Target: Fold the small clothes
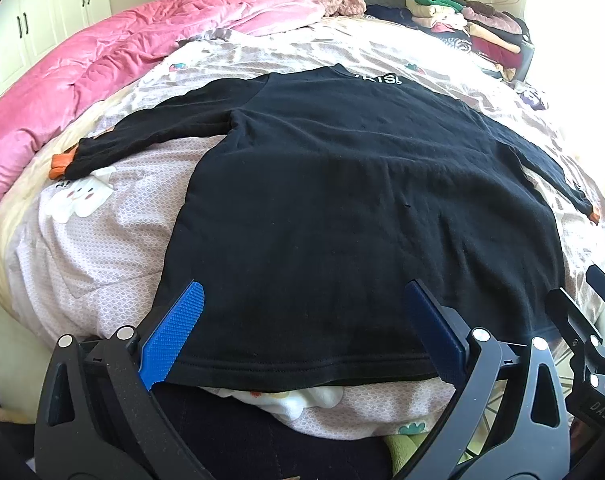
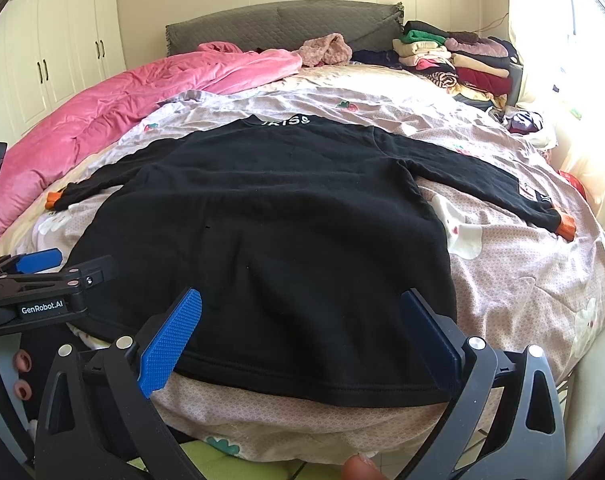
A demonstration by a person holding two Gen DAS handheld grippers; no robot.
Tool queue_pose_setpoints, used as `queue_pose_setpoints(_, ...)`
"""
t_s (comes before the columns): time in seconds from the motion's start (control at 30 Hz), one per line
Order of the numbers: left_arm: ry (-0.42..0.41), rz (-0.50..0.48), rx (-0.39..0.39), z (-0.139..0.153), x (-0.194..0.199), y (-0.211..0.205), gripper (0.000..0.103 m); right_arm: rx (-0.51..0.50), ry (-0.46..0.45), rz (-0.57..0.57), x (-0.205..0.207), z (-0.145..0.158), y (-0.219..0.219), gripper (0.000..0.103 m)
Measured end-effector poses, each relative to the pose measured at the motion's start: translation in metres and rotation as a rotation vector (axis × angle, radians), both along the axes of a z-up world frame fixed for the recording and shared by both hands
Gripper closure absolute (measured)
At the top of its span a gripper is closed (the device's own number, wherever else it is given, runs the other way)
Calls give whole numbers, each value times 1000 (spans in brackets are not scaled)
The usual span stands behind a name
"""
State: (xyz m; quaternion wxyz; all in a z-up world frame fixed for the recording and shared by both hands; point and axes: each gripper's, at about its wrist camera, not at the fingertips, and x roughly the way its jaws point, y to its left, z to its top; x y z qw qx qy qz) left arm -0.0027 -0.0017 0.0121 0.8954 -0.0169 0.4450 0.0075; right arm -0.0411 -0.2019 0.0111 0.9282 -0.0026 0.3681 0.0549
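Black shirt [image 1: 342,200] spread flat on bed [image 1: 102,240], ready for folding; left hand-held gripper [image 1: 302,320] and right hand-held gripper [image 2: 302,320] both wide open at hem, holding nothing.

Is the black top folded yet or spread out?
Spread out: the black top lies flat on the bed, both sleeves stretched sideways.

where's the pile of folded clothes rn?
The pile of folded clothes sits at the far right corner of the bed, beside the grey headboard and near the window, well beyond the spread black shirt; both wrist views show it upper right.
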Motion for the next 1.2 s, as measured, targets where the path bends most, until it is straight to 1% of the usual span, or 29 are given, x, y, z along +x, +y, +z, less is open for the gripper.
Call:
queue_pose_setpoints(0.9, -17, 1, 4, 2, -2, 3, 9, 14, 2, -2, 0, 0, 0, 4)
queue_pose_setpoints(1.2, -15, -7, 0, 3, 4, 1, 9, 42, -6, 2, 3, 2, -2, 4)
